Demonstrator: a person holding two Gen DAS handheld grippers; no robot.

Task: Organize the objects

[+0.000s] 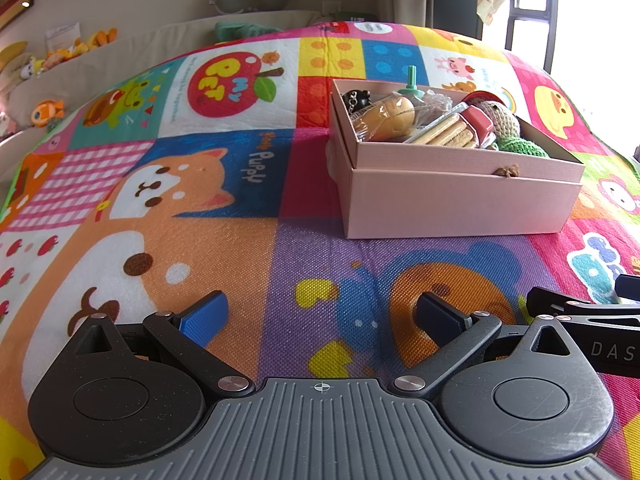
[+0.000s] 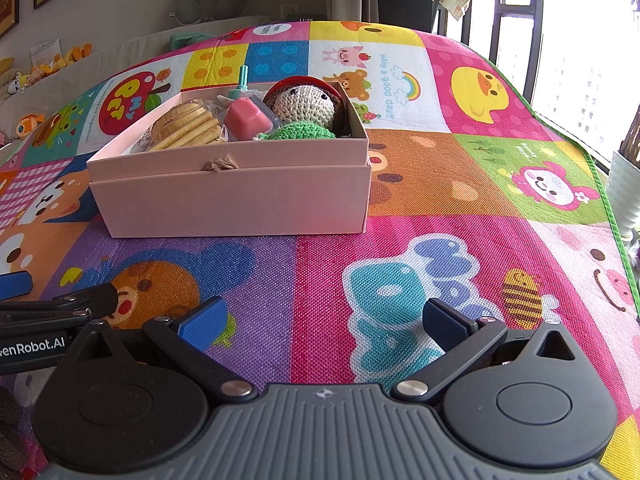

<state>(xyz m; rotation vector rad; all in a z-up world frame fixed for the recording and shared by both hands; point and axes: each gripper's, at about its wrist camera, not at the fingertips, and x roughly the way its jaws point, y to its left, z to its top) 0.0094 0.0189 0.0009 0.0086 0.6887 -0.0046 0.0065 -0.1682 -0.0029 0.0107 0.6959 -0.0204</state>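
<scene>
Both the left gripper [image 1: 322,316] and right gripper [image 2: 322,320] hover wide apart, empty, near the mat; the pink cardboard box [image 2: 236,196] beyond looks fully packed, crocheted doll [image 2: 304,100] included.

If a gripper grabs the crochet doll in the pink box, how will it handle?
The crochet doll looks like soft yarn, so it would probably squash between fingers rather than slip. Likely light. It sits wedged against the pink box wall and a pink-lidded container, so neighbours may shift.
</scene>
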